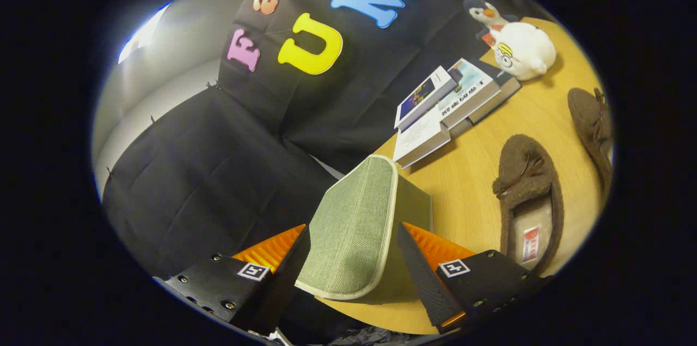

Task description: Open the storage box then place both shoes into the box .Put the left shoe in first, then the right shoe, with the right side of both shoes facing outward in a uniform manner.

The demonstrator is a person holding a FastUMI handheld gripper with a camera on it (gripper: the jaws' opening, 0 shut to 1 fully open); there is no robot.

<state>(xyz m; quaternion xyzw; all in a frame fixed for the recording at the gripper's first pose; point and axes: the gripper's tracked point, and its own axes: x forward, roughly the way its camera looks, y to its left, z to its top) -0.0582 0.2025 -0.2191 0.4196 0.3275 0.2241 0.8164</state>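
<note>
The gripper [354, 259] stands half-open with the storage box's green fabric lid [351, 226] between its fingers, contact unclear, so the lid may slip and fall shut while both shoes [525, 199] wait right.

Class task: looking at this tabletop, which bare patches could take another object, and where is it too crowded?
Free: the wood of the table between the green box lid, the books and the nearer shoe; also a strip between the two shoes, the farther shoe. Crowded: the far corner with books and plush toy. The hand-held gripper straddles the lid.
</note>
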